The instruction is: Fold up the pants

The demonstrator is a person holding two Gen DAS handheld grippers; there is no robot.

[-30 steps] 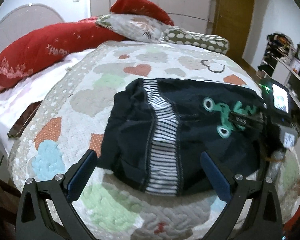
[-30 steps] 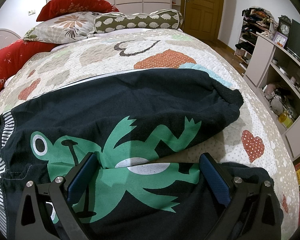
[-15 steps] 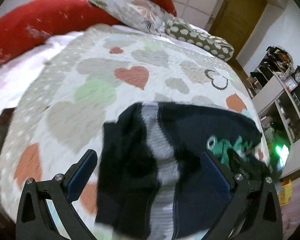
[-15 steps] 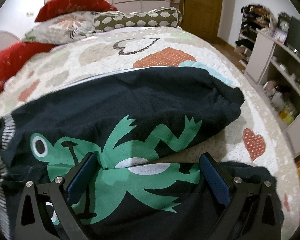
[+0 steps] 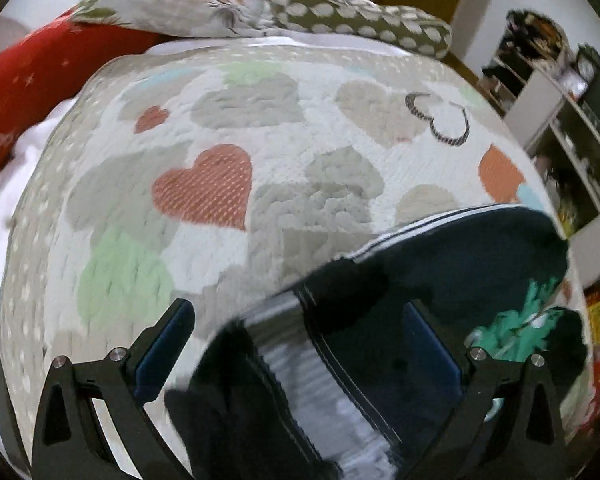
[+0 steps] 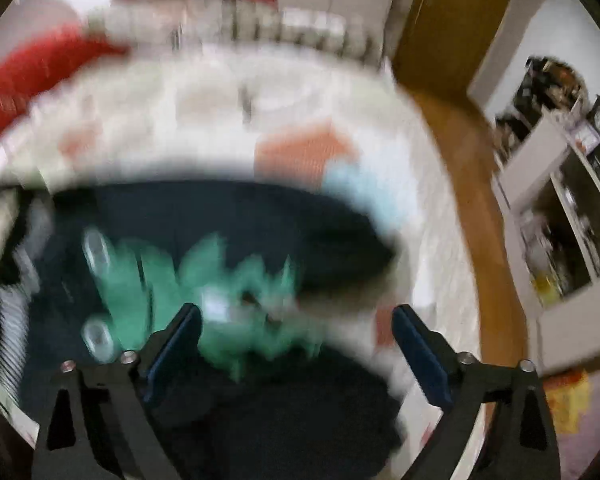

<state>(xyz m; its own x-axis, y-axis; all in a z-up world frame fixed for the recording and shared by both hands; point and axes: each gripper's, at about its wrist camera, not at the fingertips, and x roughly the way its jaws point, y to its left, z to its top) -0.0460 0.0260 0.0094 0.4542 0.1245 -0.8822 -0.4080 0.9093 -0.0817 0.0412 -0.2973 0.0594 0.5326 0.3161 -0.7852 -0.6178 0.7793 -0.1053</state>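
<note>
Dark navy pants [image 5: 432,276] with a striped waistband and a green frog print lie crumpled on the heart-patterned quilt [image 5: 228,152]. My left gripper [image 5: 298,344] is open, low over the waistband end, its right finger over the dark cloth. In the right wrist view the pants [image 6: 228,240] are heavily blurred; the frog print sits between the fingers. My right gripper [image 6: 296,340] is open above them and holds nothing.
Red, floral and spotted pillows [image 5: 340,20] line the head of the bed. A white shelf unit [image 6: 560,216] and wooden floor [image 6: 472,184] lie to the right of the bed, with a wooden door [image 6: 452,20] behind.
Both grippers have swung quickly; the views are blurred. The left camera has moved lower and closer, so the pants now sit at lower right. The right view has tilted toward the bed's right edge.
</note>
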